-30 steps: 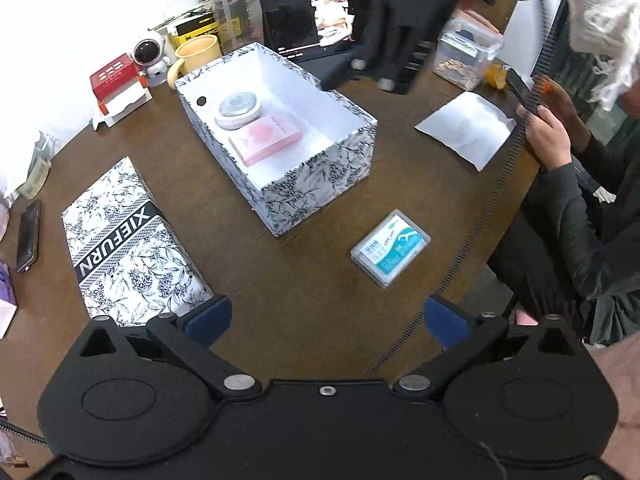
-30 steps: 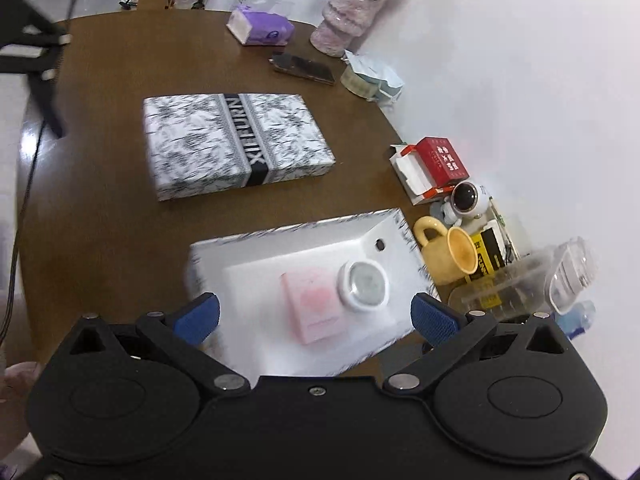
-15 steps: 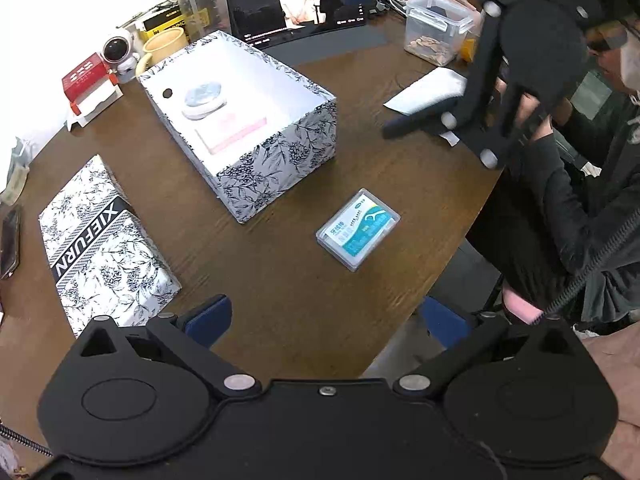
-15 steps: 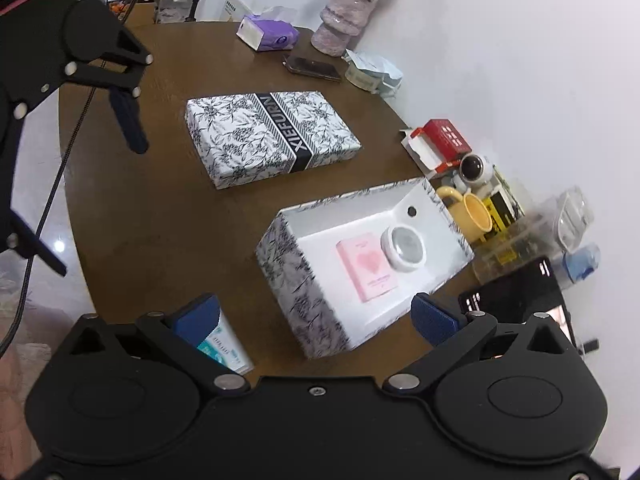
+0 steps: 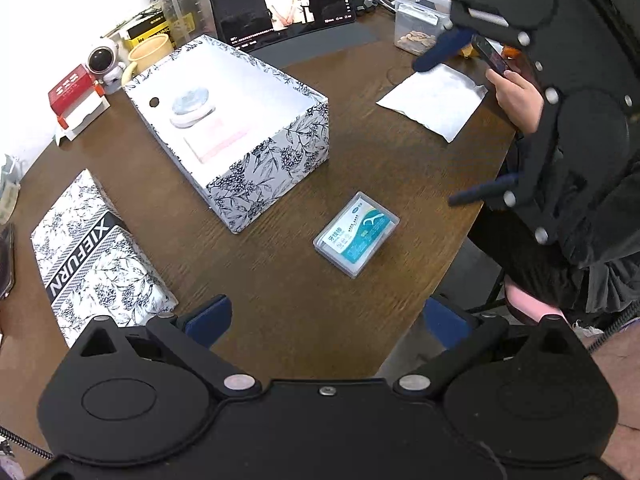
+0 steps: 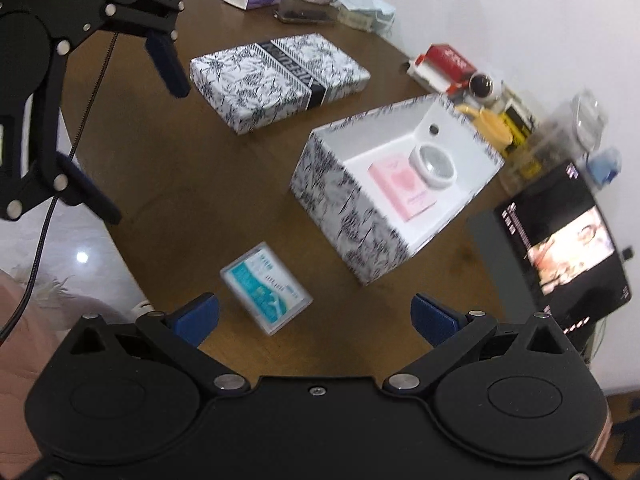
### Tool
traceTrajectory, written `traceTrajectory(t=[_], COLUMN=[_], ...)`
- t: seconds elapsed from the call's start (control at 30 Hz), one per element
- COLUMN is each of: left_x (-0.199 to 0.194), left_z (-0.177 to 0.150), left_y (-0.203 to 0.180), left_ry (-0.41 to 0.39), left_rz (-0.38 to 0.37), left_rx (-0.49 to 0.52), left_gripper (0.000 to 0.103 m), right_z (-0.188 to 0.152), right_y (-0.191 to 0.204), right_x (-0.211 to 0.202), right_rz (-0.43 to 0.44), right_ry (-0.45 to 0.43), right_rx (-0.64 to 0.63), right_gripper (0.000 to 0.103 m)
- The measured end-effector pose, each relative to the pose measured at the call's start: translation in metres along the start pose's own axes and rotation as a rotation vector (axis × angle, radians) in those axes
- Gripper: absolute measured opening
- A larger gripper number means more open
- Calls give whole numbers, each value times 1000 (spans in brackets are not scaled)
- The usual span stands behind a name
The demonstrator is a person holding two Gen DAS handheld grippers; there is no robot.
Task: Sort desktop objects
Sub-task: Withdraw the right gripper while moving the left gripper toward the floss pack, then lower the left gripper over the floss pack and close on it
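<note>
Both the left gripper [image 5: 326, 316] and the right gripper [image 6: 316, 314] were held aloft with jaws spread wide, nothing gripped.

We count two floral-print boxes on the table: one open box [image 5: 256, 152] at centre frame and one closed lid [image 5: 96, 256] at lower left. Inside the open box we see two items, one round tin [image 5: 191, 107] and one pink packet [image 5: 218, 146]. One floss-pick case [image 5: 356, 234] lies right of centre, with one tablet [image 5: 280, 0] at the top.

A clear floss-pick case [image 5: 356, 234] lies flat near the table's edge; the open floral box [image 5: 240, 128] mid-table holds a pink card [image 6: 402, 186] and round tin [image 6: 434, 162].
</note>
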State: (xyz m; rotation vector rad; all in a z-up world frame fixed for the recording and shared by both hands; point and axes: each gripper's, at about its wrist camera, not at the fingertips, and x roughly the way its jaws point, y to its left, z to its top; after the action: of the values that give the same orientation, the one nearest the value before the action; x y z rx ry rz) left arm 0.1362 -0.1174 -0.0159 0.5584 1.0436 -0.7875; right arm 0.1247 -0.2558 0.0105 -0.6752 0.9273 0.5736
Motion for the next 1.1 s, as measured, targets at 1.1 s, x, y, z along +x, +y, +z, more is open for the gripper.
traceTrajectory(t=[1.1], left_x=[118], left_z=[45], left_y=[-13], left_ry=[49], left_rz=[-8], left_rx=[200], left_gripper=[103], right_z=[-52], right_y=[18], right_x=[62], right_rz=[182], right_ry=[109], right_rx=[106], right_gripper=[103])
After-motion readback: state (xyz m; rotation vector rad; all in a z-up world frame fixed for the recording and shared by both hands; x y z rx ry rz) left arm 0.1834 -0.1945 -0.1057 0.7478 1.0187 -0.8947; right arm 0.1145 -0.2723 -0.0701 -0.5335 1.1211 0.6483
